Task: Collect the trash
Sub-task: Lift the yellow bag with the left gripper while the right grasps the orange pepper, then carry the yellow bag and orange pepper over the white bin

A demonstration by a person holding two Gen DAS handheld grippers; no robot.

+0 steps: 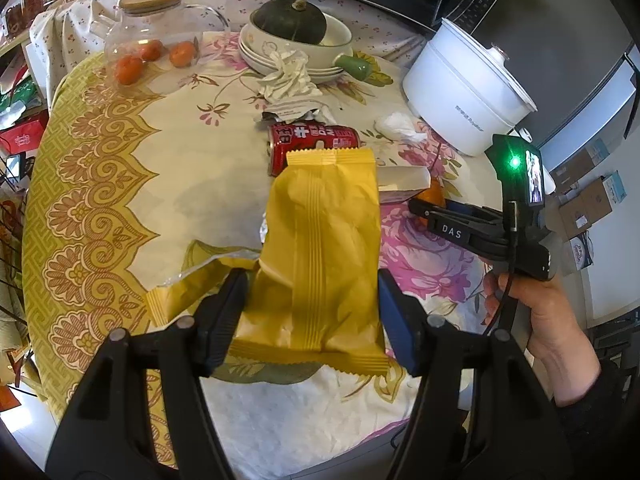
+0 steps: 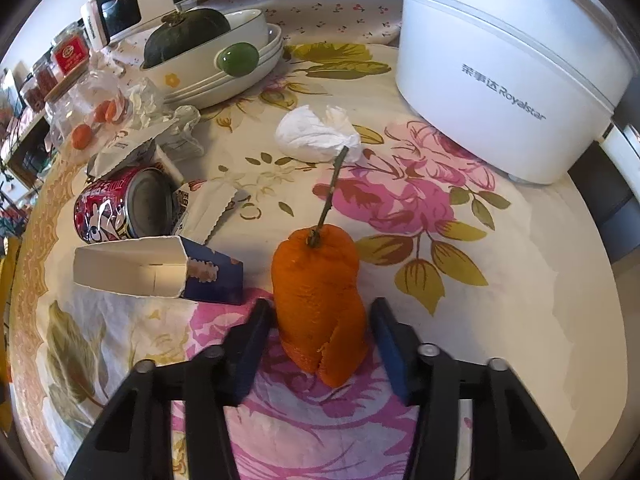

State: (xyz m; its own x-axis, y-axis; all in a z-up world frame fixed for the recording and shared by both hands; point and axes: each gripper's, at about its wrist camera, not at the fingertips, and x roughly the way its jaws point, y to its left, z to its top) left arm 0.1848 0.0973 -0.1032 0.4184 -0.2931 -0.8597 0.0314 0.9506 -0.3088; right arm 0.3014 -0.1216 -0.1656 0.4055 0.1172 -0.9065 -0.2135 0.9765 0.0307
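In the left wrist view my left gripper (image 1: 310,280) has its jaws on both sides of a yellow snack wrapper (image 1: 324,248), which stands up off the table between them. A second torn yellow wrapper (image 1: 196,284) lies beside it. Behind lie a red drink can (image 1: 314,144), crumpled tissue (image 1: 290,78) and a white tissue ball (image 1: 396,126). My right gripper (image 2: 320,312) is open around an orange peel with a stem (image 2: 318,292) that rests on the table; the pads do not touch it. A torn blue-and-white carton (image 2: 160,274) lies left of the peel.
A white Royalstar cooker (image 2: 500,76) stands at the right. Stacked plates and a bowl with a dark green squash (image 1: 290,20) stand at the back, next to a glass jar (image 1: 156,36) with oranges near it. The table edge (image 1: 280,452) is close in front.
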